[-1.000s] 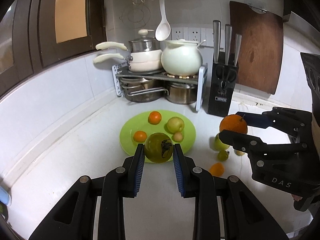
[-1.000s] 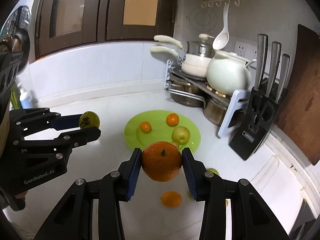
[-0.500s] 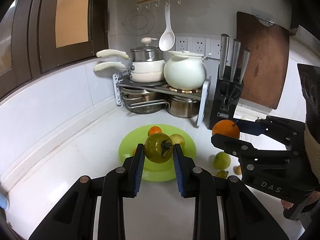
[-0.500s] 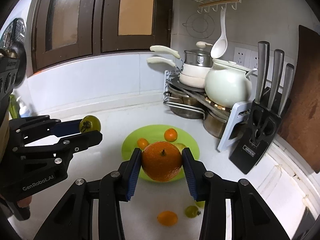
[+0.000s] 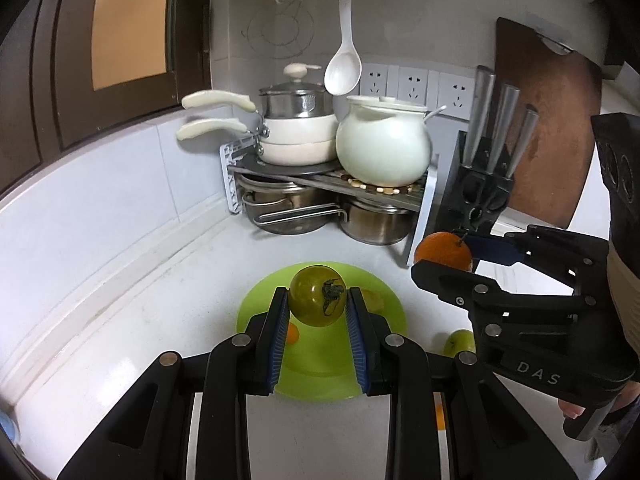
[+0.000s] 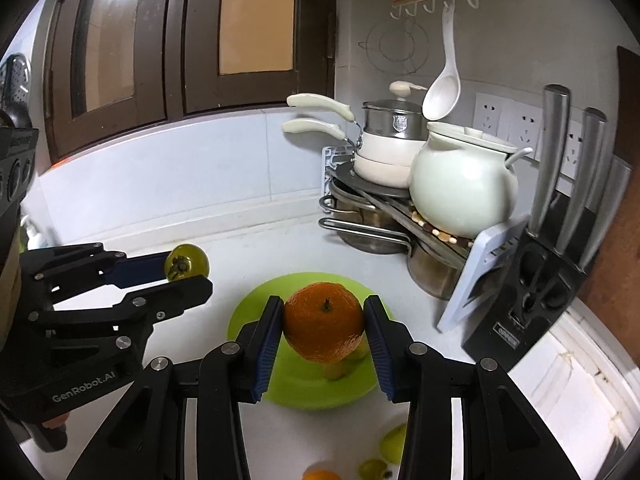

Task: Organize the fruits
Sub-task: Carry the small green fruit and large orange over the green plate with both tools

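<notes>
The left claw [image 5: 317,312] is black with ribbed blue pads, and the fruit [image 5: 318,295] between them is olive green with a dark, dried calyx. The right claw [image 6: 323,332] shares the same black and blue (white "DAS" lettering on its side), holding a bright orange [image 6: 323,322]. Below both claws lies a lime-green plate [image 5: 256,308] on the white table [image 5: 160,300]. Beyond stand a cream-white pot [image 5: 382,142] and a black knife block [image 5: 476,196] with silver handles.
</notes>
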A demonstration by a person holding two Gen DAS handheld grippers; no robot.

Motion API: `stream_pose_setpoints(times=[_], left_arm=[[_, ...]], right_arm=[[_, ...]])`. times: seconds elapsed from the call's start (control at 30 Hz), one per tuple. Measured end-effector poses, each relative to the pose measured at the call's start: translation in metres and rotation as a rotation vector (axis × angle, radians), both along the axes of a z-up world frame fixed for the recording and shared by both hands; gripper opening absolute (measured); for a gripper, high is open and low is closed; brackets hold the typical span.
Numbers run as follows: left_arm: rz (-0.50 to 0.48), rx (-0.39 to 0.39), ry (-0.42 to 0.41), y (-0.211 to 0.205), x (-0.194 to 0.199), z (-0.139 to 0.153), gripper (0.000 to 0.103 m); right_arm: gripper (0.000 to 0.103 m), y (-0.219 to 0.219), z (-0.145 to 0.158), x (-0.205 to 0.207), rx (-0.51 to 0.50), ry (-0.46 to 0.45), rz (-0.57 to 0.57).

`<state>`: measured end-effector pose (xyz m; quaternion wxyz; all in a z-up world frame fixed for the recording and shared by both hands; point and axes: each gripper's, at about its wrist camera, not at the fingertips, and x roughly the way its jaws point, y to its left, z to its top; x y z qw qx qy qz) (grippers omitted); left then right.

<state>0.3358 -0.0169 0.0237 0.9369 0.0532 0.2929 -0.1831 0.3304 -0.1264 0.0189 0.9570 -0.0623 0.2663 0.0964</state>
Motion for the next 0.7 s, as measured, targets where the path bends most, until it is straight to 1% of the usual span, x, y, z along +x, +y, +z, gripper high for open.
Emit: stream_pose_setpoints(times=[0.2, 0.37, 0.53, 0.7], left_arm=[[0.005, 0.002, 0.064, 0.0, 0.033, -0.005, 0.029], [0.02, 0.018, 0.092, -0.001, 0.055, -0.011, 0.029], [0.029, 0.029, 0.139, -0.003, 0.079, -0.021, 0.029], [0.038, 0.042, 0.185, -0.005, 0.102, -0.035, 0.029]], right_arm=[[0.042, 0.0, -0.005, 0.035, -0.015, 0.055, 0.004], [0.042, -0.004, -0.012, 0.064, -0.022, 0.11, 0.002], [0.042, -0.009, -0.023, 0.091, -0.015, 0.161, 0.003], [0.042, -0.013, -0.037, 0.118, -0.011, 0.236, 0.004]])
